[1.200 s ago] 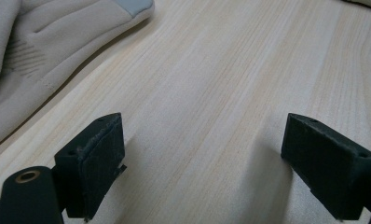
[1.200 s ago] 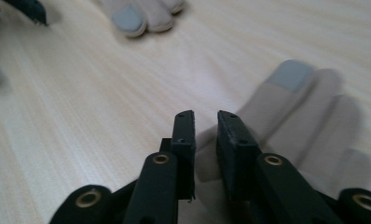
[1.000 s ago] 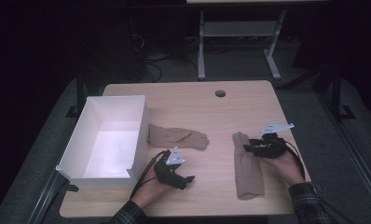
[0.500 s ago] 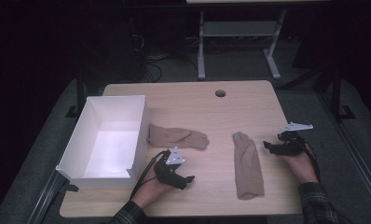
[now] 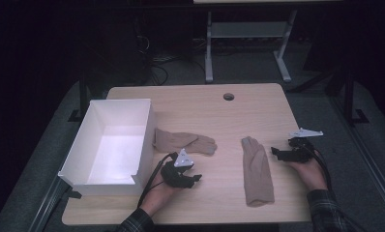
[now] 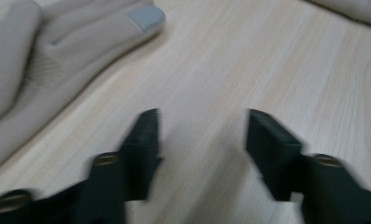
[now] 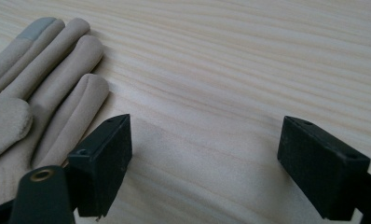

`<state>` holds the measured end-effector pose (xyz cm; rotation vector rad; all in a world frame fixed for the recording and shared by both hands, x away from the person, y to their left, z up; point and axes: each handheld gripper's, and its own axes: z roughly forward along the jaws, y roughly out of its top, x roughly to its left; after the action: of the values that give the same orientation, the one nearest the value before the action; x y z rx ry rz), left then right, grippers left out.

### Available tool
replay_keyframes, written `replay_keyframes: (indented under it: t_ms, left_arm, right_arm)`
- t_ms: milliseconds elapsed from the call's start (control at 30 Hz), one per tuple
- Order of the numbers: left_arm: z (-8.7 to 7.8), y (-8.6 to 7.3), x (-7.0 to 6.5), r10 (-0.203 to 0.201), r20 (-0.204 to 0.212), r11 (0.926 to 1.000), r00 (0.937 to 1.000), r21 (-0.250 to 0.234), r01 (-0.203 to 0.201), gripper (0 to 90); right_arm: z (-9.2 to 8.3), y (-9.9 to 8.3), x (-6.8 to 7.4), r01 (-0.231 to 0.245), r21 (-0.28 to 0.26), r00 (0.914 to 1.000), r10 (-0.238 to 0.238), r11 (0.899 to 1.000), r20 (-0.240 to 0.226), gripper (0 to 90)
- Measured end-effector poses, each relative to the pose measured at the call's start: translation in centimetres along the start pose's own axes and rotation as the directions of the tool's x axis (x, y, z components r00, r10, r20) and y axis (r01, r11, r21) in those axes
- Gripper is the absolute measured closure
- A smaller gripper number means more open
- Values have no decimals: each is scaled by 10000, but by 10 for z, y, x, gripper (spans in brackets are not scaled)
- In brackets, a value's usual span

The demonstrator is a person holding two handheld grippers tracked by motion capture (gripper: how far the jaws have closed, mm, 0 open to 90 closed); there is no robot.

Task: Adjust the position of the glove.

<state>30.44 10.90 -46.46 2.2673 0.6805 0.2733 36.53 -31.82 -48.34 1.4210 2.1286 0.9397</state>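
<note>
Two beige gloves lie flat on the wooden table (image 5: 219, 113). One glove (image 5: 183, 141) (image 6: 48, 60) rests beside the white box, its grey-tipped finger pointing right. The other glove (image 5: 257, 170) (image 7: 39, 84) lies lengthwise at centre right, fingers away from the person. My left gripper (image 5: 194, 178) (image 6: 202, 135) hovers just below the first glove. Its jaws have just been closing but stand apart over bare wood. My right gripper (image 5: 276, 152) (image 7: 204, 140) sits to the right of the second glove's fingers. Its jaws have just been opening and now stand wide with nothing between them.
A white open box (image 5: 84, 145) stands on the table's left part, with nothing in it. A round cable hole (image 5: 228, 96) is near the far edge. A metal stand (image 5: 244, 43) and floor cables lie beyond the table in the dark.
My right gripper has drawn away from the second glove toward the table's right edge. The left hand has stayed in place.
</note>
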Motion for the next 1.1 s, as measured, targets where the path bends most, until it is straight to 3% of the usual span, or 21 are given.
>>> replay_keyframes:
  t_ms: [133,233,433,600,767,900,1100]
  left_arm:
    - [-1,17,4,47,-635,9998,9980,-185,-59,745]
    - [3,30,10,40,-743,9997,9972,-235,-57,892]
    - [21,49,25,68,-768,9998,9970,-161,-81,893]
    - [35,60,31,85,-540,9998,9985,-157,-94,893]
    - [49,64,33,100,-214,9996,9997,-265,-106,893]
    - [64,61,35,6,-77,10000,10000,44,-6,894]
    - [66,61,37,-218,165,9997,9996,-58,219,896]
  right_arm:
    - [0,0,1,-28,53,10000,28,10000,29,156]
    - [0,0,1,-39,48,10000,39,10000,40,155]
    - [0,0,1,-44,46,10000,44,10000,45,155]
    - [1,0,1,-48,42,10000,48,10000,53,155]
    - [1,0,1,-54,46,10000,54,10000,53,155]
    - [1,0,1,-53,46,10000,53,10000,56,155]
    - [1,1,1,-63,39,10000,63,10000,75,155]
